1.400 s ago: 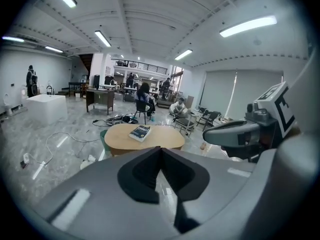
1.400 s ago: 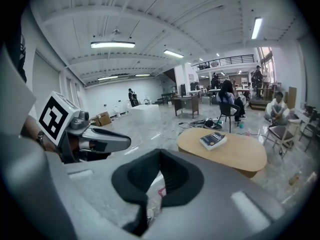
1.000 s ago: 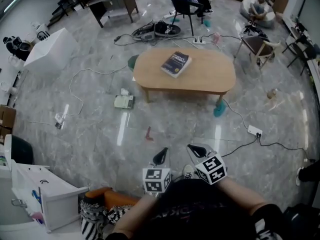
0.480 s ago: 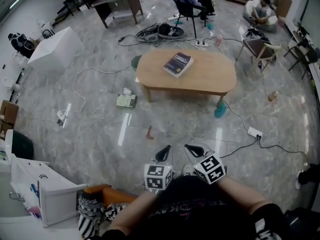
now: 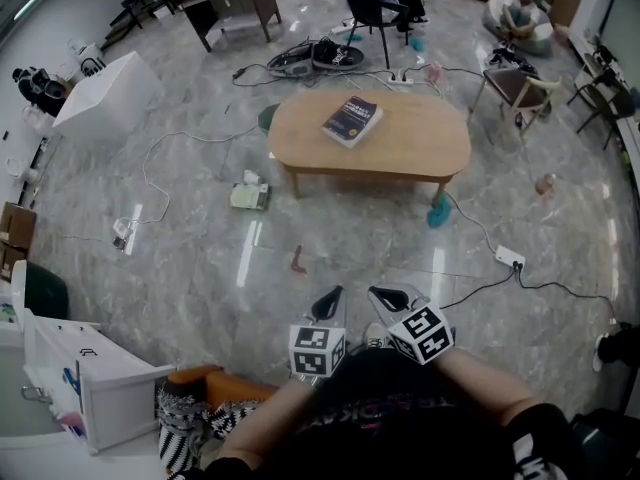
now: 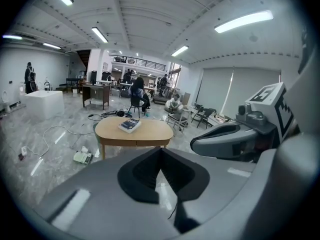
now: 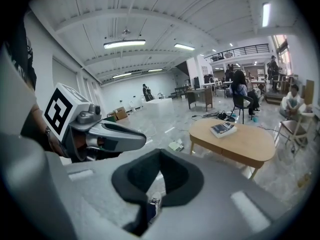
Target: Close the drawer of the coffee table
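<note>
Coffee-table worktop [image 5: 370, 138] stands at twelve o'clock from me, well apart across the marble floor [image 5: 200, 258]. A dark book [image 5: 351, 120] lies on it toward its ten o'clock side. The drawer [image 6: 149, 143] shows only as a panel in the near apron, and I cannot tell whether it stands out. Against a second ago, the worktop sits a touch higher in the head view and the book with it; otherwise it lies as it did.

My left tongs [image 5: 328, 303] and right tongs [image 5: 388, 298] hang side by side at six o'clock in that view, where they were, with their tips toward the worktop. Both are clenched on nothing, and in each gripper view the dark pads meet in a closed seam. From the left gripper view the right tongs show at three o'clock. From the right one the left tongs show at nine.
</note>
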